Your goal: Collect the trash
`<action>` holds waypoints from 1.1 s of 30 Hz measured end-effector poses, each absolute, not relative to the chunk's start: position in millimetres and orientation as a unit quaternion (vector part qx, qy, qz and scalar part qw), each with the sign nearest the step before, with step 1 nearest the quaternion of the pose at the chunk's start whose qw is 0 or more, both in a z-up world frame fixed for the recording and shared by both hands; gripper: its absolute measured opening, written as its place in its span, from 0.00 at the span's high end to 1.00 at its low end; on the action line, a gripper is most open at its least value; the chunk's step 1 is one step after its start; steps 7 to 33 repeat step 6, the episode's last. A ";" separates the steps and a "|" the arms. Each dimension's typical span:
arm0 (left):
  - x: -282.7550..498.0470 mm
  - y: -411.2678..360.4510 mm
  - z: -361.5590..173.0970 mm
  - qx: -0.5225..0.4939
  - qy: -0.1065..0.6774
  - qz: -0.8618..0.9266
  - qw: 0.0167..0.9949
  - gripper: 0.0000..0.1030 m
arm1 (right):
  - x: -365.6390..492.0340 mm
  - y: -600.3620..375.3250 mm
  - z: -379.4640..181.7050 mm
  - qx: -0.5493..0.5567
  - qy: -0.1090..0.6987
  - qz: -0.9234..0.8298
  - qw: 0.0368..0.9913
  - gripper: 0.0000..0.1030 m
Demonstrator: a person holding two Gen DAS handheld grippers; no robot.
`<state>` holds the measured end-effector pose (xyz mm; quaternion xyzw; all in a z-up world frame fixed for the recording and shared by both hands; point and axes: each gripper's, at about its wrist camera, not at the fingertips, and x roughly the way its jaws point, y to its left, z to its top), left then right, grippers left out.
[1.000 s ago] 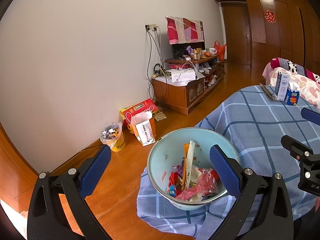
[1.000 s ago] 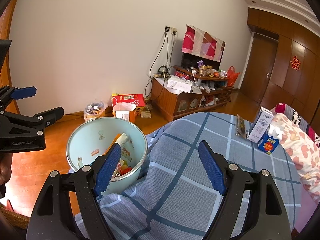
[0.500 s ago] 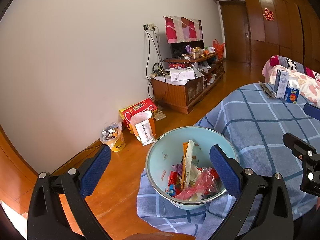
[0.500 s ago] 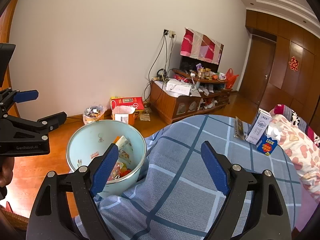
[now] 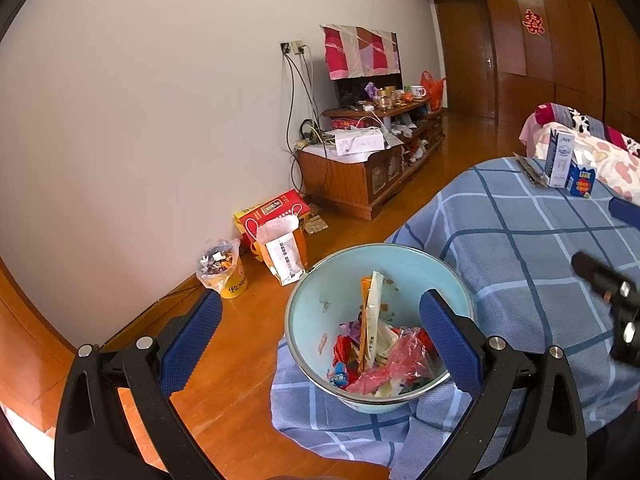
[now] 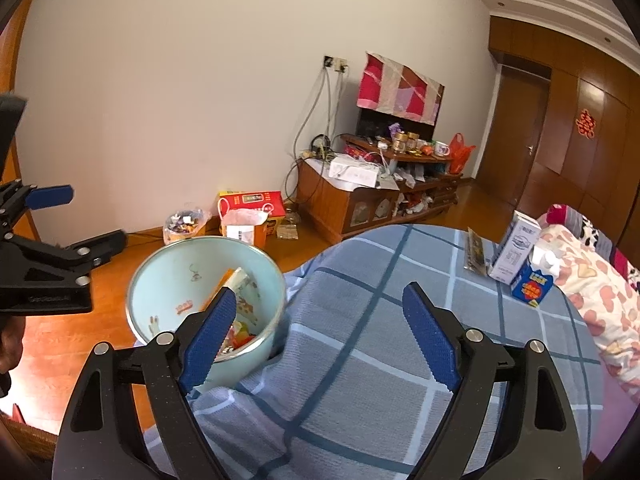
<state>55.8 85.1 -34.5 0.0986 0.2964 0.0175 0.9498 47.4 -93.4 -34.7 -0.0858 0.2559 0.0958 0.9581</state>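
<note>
A pale blue bucket (image 5: 320, 312) sits at the near left edge of a blue checked cloth (image 5: 520, 248), its bottom filled with trash (image 5: 380, 360): wrappers, a red plastic bag, a tall white and orange packet leaning against the wall. The cloth folds up around the bucket's base. In the right wrist view the same bucket (image 6: 168, 276) stands left of the cloth-covered desk (image 6: 380, 340).

The left gripper (image 5: 316, 338) hangs over the bucket with jaws wide apart and nothing between them. The right gripper (image 6: 318, 342) hovers above the cloth, jaws likewise spread and empty.

At the far right of the desk stand a white milk carton (image 6: 516, 248) and, just beside it, a small blue carton (image 6: 532, 286), with a flat dark packet (image 6: 476, 250) to their left. Beyond them lies a bed with a pink heart-print cover (image 6: 592, 280).

The floor is orange wood (image 5: 248, 360). Against the far white wall sit a yellow cup with a bag of scraps (image 5: 222, 268), a red box (image 5: 272, 212) and a white bag (image 5: 282, 248). Farther right, a wooden TV cabinet (image 5: 360, 176) is cluttered with jars and cables under a TV draped in pink cloth (image 5: 362, 52). Dark wooden doors (image 5: 540, 40) line the far right.
</note>
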 end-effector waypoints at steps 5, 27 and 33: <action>56.2 85.4 -36.4 0.098 0.298 0.017 0.949 0.06 | 63.9 -149.9 -42.6 -0.031 0.289 0.065 0.955 0.18; 56.6 85.8 -36.3 0.097 0.298 0.017 0.949 0.06 | 68.2 -163.8 -46.8 -0.026 0.298 0.052 0.953 0.17; 56.6 85.8 -36.3 0.097 0.298 0.017 0.949 0.06 | 68.2 -163.8 -46.8 -0.026 0.298 0.052 0.953 0.17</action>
